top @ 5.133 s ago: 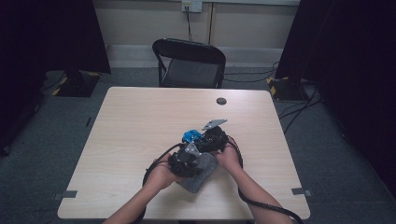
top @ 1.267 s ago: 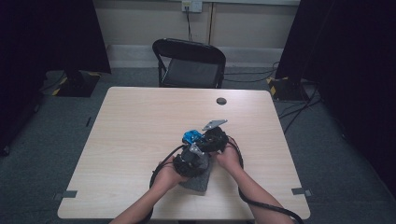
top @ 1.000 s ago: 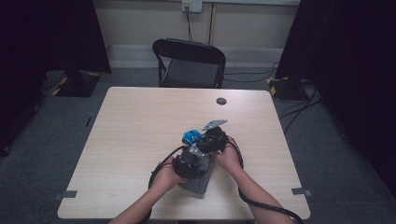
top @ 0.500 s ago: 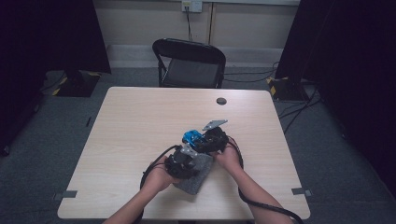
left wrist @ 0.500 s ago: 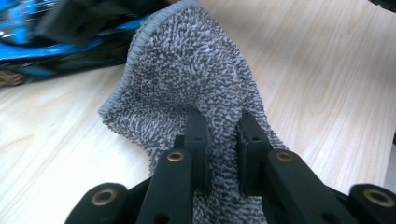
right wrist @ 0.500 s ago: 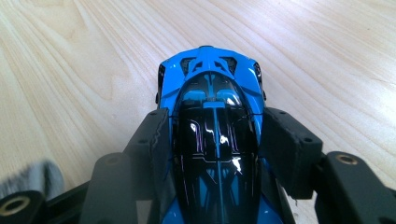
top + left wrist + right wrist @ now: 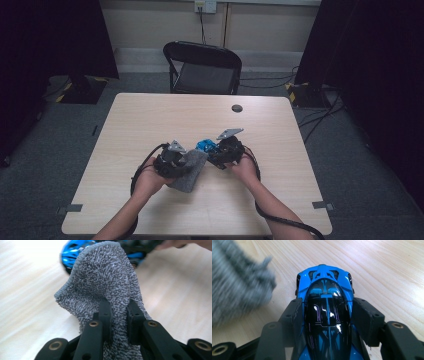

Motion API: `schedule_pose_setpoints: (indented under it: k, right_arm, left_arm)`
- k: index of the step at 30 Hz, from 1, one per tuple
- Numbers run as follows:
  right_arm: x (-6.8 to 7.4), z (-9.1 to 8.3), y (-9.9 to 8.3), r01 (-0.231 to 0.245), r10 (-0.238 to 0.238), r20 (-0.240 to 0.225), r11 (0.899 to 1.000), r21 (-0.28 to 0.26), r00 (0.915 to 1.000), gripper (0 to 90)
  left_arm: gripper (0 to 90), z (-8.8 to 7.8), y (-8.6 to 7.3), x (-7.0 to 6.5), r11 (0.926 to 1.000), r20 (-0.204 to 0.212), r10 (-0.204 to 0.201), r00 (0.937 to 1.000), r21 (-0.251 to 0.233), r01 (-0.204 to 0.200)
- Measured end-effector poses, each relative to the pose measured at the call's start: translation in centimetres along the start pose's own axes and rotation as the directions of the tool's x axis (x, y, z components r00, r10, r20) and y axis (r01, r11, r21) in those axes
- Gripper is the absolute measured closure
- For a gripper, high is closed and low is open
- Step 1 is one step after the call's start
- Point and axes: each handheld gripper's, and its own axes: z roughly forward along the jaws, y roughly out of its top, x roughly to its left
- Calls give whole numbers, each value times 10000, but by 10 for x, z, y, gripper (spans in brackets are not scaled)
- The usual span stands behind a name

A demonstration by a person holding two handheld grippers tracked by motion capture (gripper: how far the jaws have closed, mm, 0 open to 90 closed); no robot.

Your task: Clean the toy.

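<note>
Two risks. Left hand-held gripper (image 7: 117, 315) is clamped on a thin fold of grey cloth (image 7: 105, 282), which hangs just beside the blue toy car (image 7: 325, 312); a hard wipe could pull the fold out. Right hand-held gripper (image 7: 327, 315) grips the car by its sides, low over the table (image 7: 150, 120), centre front; glossy body may twist or slip w/ sideways rubbing. Car's rear and wheels are hidden by the jaws; in the high view it's mostly covered. Cloth is blurred in the right gripper view.

On the table (image 7: 150, 120), the cloth (image 7: 192, 167) lies just left of the toy car (image 7: 206, 146).
</note>
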Motion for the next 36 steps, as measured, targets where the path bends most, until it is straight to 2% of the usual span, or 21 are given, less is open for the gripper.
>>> schedule_pose_setpoints:
  k: [3,8,10,13,19,23,31,36]
  right_arm:
    - [0,0,0,2,-2,-4,10000,-2,10000,433]
    - [0,0,0,18,-18,-15,10000,28,10000,433]
    - [0,0,0,26,-26,-21,10000,15,10000,433]
    - [0,0,0,25,-24,-19,10000,23,10000,433]
    - [0,0,0,21,-21,-23,10000,25,10000,433]
    - [0,0,0,42,-42,-33,10000,39,10000,433]
    - [0,-1,0,46,-46,-21,10000,31,10000,433]
    - [-1,-1,0,67,-67,-22,10000,36,10000,433]
  left_arm:
    - [777,0,2,8,10000,-343,-88,9994,-28,87]
    - [776,6,4,22,9984,-450,-574,9973,-45,572]
    - [777,8,5,26,9979,-482,-645,9967,-4,646]
    - [776,12,7,33,9977,-766,-678,9948,-52,676]
    - [777,19,6,48,9935,-1011,-1136,9884,-138,1128]
    - [777,23,6,55,9923,-1303,-1242,9837,-152,1233]
    - [777,37,10,63,9887,-1572,-1470,9766,43,1495]
    - [777,48,13,59,9865,-1552,-1591,9750,140,1632]
